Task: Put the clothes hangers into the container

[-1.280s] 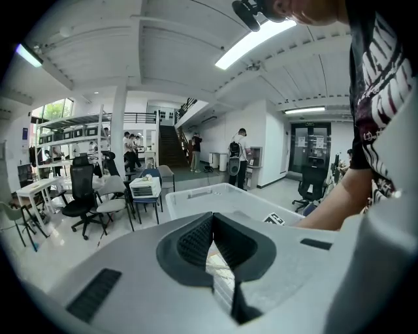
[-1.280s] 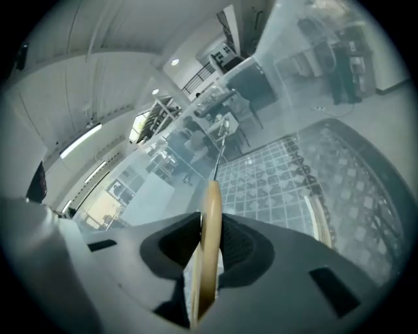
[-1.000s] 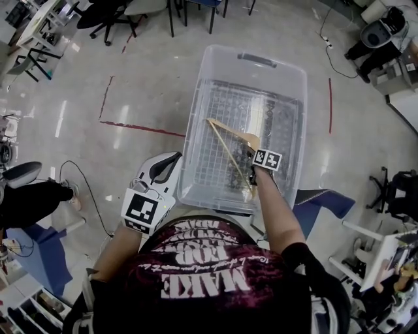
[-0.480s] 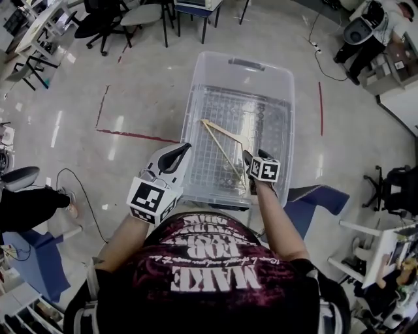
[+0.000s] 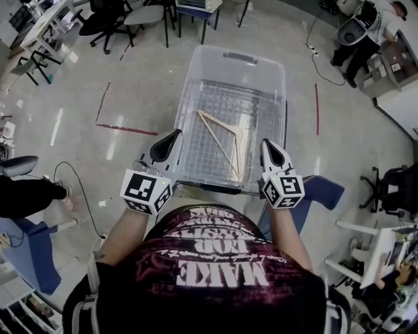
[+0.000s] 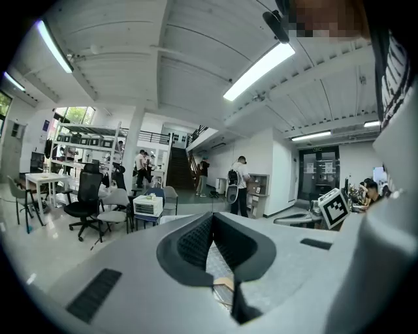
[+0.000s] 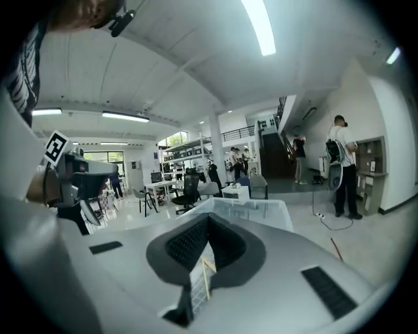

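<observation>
A pale wooden clothes hanger (image 5: 219, 139) lies flat on the wire grid inside the clear plastic container (image 5: 243, 57). Nothing holds it. My left gripper (image 5: 167, 143) hovers at the container's near left corner, jaws shut and empty. At the near right corner my right gripper (image 5: 270, 151) is also shut and empty, apart from the hanger. The left gripper view shows the closed left gripper (image 6: 212, 220) with a bit of the hanger (image 6: 224, 284) below the jaws. In the right gripper view a thin strip of the hanger (image 7: 206, 274) shows below the shut right gripper (image 7: 208, 219).
The container stands on a shiny floor marked with red tape lines (image 5: 121, 127). Office chairs (image 5: 111, 19) stand at the far left. A blue seat (image 5: 323, 189) is beside my right arm. A person (image 5: 366, 29) and desks are at the far right.
My right gripper let go of the hanger and pulled back to the container's near edge with its jaws closed. The hanger now lies inside. My left gripper rose toward the near left corner.
</observation>
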